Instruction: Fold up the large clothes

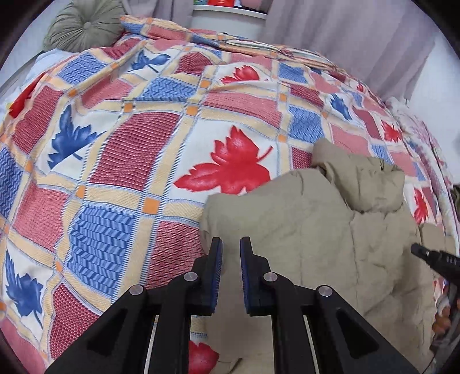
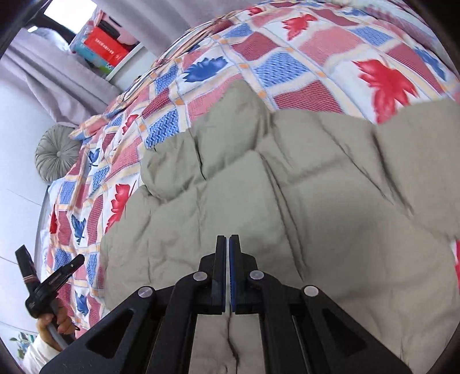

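A beige quilted puffer jacket [image 1: 322, 230] lies on a bed with a red, blue and cream leaf-patterned cover [image 1: 143, 138]. My left gripper [image 1: 231, 244] is open and empty, hovering over the jacket's left edge. In the right wrist view the jacket [image 2: 273, 187] fills the middle, spread over the cover [image 2: 302, 57]. My right gripper [image 2: 229, 241] is shut just above the jacket, with no cloth visible between the pads. The right gripper's tip shows at the right edge of the left view [image 1: 431, 259]. The left gripper shows at the lower left of the right view [image 2: 54, 282].
A round green-grey cushion [image 1: 83, 26] lies at the head of the bed, also seen in the right wrist view [image 2: 56, 152]. Grey curtains [image 1: 345, 43] hang behind. A white shelf with a red box [image 2: 106, 49] stands by the bed.
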A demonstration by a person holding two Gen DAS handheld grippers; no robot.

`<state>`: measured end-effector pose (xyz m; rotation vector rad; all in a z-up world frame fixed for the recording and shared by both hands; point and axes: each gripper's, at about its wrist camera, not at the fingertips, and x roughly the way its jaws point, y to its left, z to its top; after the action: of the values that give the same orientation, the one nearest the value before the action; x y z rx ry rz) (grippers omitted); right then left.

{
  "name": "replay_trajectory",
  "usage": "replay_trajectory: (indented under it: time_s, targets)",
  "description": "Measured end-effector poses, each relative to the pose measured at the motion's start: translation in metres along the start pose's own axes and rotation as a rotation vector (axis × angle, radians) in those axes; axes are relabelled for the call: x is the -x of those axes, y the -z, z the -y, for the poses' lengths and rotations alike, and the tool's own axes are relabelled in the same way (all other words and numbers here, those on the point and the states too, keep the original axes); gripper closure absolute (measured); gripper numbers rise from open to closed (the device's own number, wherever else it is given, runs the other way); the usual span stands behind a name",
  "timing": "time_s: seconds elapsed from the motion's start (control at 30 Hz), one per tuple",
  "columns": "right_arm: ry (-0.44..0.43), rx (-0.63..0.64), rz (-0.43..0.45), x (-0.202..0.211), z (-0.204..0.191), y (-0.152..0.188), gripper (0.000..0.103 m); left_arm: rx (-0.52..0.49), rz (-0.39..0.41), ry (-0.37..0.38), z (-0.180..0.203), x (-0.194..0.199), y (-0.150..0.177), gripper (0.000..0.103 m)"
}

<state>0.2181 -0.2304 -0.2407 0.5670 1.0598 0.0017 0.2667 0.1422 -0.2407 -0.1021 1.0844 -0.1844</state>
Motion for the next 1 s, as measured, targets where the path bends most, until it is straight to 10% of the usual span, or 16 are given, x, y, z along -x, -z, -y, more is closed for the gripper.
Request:
replay_trajectory:
  time_s: [0.4, 0.9, 1.0]
  targets:
    - [0.076, 0.021, -0.083, -0.043, 0.032, 0.044, 0.102, -0.095, -0.095, -0.095, 0.017, -0.048, 0.047, 0.088]
    - [0.108, -0.157, -0.121, 0.039, 0.083, 0.064, 0.098, -0.074, -0.093, -0.142, 0.070, 0.028, 0.066, 0.088]
    - [0.094, -0.183, -0.129, 0.058, 0.094, 0.077, 0.082, -0.101, -0.123, -0.117, 0.099, 0.032, 0.076, 0.088]
